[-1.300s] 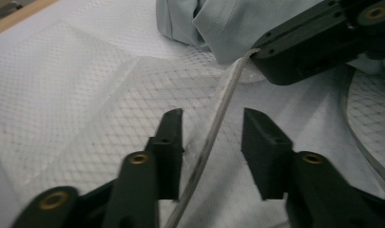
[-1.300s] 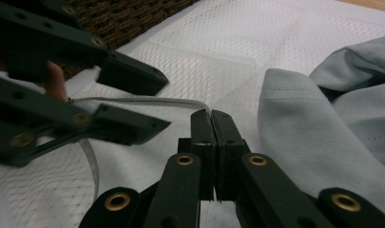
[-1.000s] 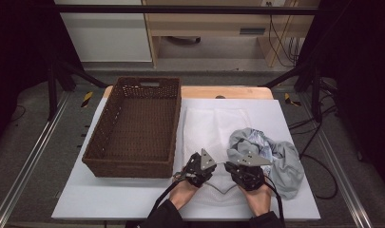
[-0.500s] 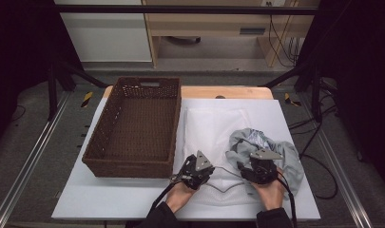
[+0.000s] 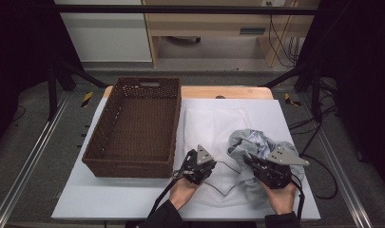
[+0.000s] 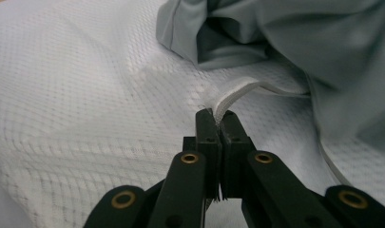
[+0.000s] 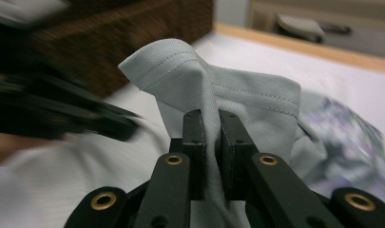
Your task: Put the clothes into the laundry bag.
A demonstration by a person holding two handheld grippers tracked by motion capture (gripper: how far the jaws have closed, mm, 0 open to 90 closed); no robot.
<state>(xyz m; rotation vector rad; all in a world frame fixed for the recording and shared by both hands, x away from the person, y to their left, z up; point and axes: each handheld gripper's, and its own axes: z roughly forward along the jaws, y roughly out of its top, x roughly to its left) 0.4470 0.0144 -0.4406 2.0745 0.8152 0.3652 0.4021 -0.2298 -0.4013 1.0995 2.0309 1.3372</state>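
Lighting's decent on the table, murky everywhere else.

From my high view the white table is evenly lit from above with soft shadows, and the edges fall off to black. My right gripper view smears the other gripper and blurs the background; my left gripper view looks crisp on the mesh cloth.

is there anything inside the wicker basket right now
No, the high view shows the brown wicker basket with a bare woven floor, while both garments lie on the table beside it.
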